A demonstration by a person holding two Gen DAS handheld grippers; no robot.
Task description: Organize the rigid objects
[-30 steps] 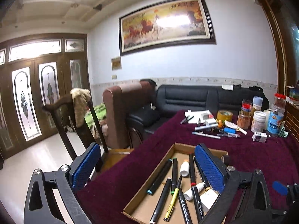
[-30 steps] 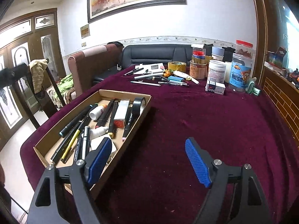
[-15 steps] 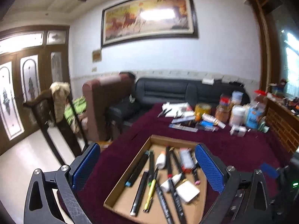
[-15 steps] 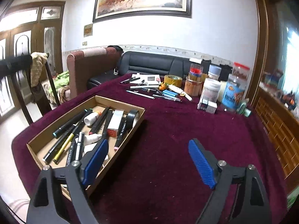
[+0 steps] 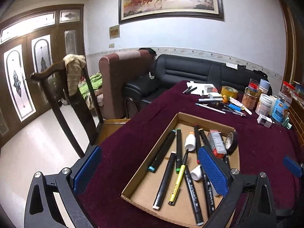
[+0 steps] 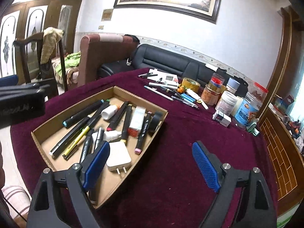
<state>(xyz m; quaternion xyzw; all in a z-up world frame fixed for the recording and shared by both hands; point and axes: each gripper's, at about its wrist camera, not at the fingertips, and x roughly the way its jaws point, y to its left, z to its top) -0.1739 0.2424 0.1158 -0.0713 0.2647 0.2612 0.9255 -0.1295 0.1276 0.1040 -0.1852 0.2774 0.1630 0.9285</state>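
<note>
A shallow cardboard tray [image 5: 205, 118] [image 6: 47, 125] on the maroon tablecloth holds several markers, a yellow pen [image 5: 177, 184], white bottles [image 6: 109, 112], a red and white box [image 6: 137, 120], black tape [image 6: 156, 120] and a white charger [image 6: 118, 156]. My left gripper [image 5: 150, 172] is open and empty above the tray's near left side. My right gripper [image 6: 152, 164] is open and empty over the tray's right edge. Loose pens [image 6: 158, 93], yellow tape [image 6: 191, 84] and jars [image 6: 227, 103] lie at the table's far side.
A small white box [image 6: 221, 117] and a blue-labelled jar [image 6: 247, 111] stand at the far right. A wooden chair [image 5: 62, 102] with a cloth stands left of the table. Sofas [image 5: 190, 74] sit behind. A wooden ledge [image 6: 279, 142] borders the table's right.
Both grippers have shifted and tilted over the tray; the left view swung right then back left, the right view tilted down so more of the tray shows. Both stay open and empty.
</note>
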